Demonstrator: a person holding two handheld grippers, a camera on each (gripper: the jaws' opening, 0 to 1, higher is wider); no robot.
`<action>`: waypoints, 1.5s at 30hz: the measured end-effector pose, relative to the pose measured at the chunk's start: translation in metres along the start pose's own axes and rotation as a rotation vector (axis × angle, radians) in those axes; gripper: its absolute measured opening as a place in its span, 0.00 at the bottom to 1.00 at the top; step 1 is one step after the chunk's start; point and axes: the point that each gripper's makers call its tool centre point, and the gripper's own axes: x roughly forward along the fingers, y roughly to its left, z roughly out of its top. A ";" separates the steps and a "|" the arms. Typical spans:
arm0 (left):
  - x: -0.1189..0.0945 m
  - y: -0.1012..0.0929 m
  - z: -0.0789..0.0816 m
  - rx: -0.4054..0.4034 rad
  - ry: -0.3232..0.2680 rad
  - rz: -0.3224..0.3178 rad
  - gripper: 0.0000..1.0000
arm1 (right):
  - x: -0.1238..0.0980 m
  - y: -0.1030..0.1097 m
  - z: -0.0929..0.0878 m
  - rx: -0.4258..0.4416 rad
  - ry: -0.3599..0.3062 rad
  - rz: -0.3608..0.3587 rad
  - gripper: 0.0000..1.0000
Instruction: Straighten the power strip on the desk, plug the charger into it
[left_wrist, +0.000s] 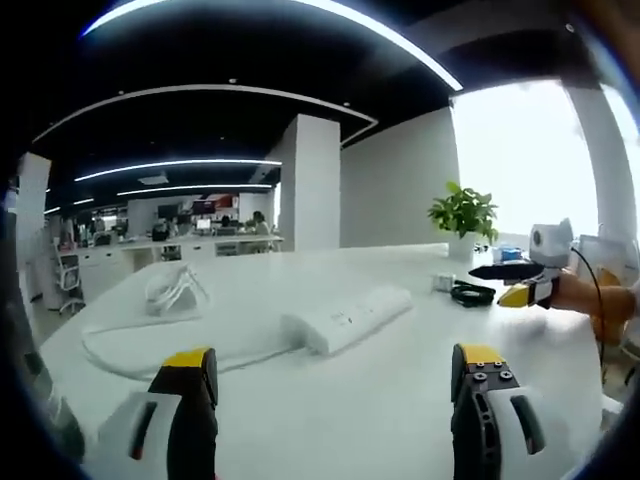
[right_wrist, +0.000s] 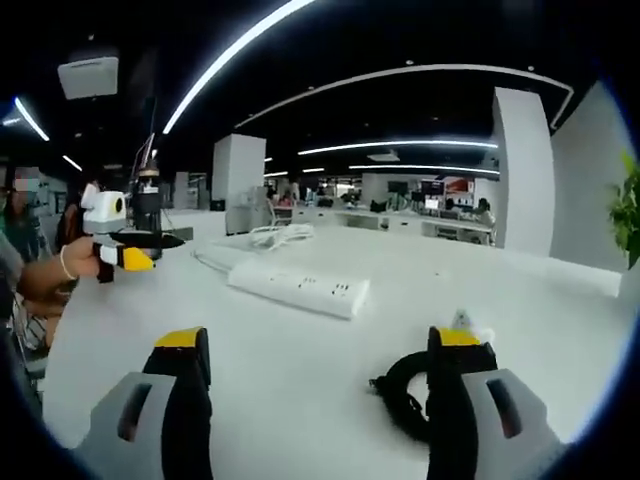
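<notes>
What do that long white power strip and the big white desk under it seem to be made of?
The long white power strip looks like matte moulded plastic: smooth casing, rounded edges, small socket slots. The big white desk seems a smooth laminate or painted top with a faint sheen; what lies beneath can't be told.

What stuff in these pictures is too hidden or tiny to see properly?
- Charger: in the right gripper view, the right tool covers most of it and its black cable; in the left gripper view it is too small to make out.
- Power strip sockets: too small in both views to tell their type.
- Power strip's white cord: its far end is lost in a blurry coil, left gripper view.
- Potted plant: cut off by the right edge, right gripper view.
</notes>
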 end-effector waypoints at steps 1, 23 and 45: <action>0.003 0.000 0.001 -0.004 -0.005 -0.002 1.00 | 0.002 -0.001 0.001 -0.005 0.000 0.001 0.88; 0.056 0.008 -0.005 0.064 0.018 0.016 1.00 | 0.073 -0.018 -0.002 -0.029 0.060 0.025 0.85; 0.087 0.004 -0.010 0.091 0.111 -0.007 0.98 | 0.101 -0.028 -0.022 0.013 0.204 0.080 0.80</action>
